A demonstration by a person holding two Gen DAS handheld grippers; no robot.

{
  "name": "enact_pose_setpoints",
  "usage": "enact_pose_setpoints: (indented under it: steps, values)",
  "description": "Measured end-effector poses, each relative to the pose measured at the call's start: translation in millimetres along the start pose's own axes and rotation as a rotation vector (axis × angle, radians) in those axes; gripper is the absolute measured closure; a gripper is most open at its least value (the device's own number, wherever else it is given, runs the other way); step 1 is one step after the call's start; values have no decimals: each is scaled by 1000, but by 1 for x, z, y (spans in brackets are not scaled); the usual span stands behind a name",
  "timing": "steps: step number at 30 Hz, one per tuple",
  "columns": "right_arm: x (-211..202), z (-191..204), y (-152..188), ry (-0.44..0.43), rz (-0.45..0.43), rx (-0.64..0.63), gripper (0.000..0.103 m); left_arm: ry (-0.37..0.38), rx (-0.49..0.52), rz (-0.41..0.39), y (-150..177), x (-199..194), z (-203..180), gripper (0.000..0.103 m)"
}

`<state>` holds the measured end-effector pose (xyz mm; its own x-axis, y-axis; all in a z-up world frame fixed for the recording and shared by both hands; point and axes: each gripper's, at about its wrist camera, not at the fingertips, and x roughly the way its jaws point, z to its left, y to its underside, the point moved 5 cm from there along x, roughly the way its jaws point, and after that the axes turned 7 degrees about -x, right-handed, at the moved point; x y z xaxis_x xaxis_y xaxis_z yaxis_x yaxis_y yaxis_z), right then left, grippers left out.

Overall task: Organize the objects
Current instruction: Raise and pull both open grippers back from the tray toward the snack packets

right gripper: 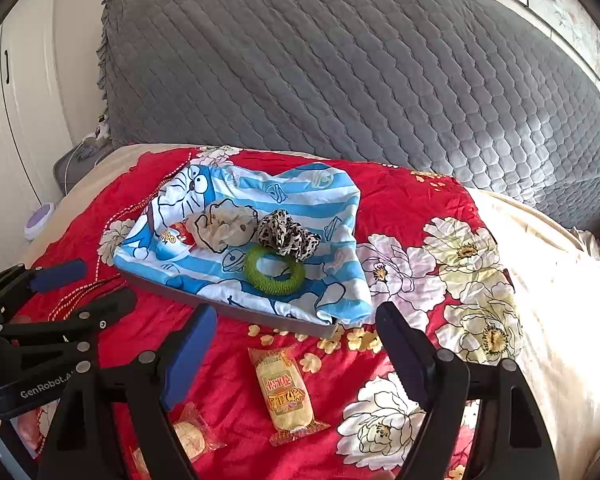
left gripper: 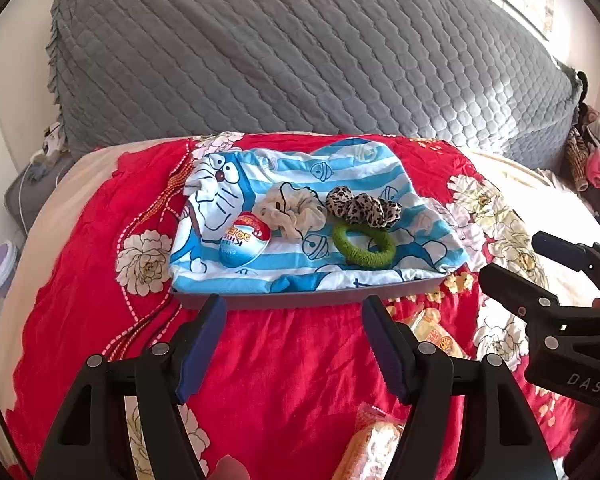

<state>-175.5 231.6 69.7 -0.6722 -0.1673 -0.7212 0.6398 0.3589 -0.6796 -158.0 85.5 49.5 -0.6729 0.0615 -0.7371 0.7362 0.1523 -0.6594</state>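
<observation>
Bed, red floral quilt (right gripper: 236, 364) | tray (right gripper: 228, 310) with cartoon cloth holds scrunchies, green ring (right gripper: 274, 270), egg (left gripper: 244, 244) | snack packet (right gripper: 286, 394) loose just before tray | left gripper (left gripper: 294, 344), right gripper (right gripper: 296, 356): fingers apart, empty | step: likely fetching snacks; next: right gripper closes on packet.
</observation>
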Motion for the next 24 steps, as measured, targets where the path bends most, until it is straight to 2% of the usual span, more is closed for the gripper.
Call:
enact_pose_setpoints:
  steps: [7,24]
  values:
    - [-9,0,1,-9,-16,3,14,-6,2,3,6,-6,2,29]
    - [-14,9,11,14,1,-39,10,-12,-10,20,19,-14,5,26]
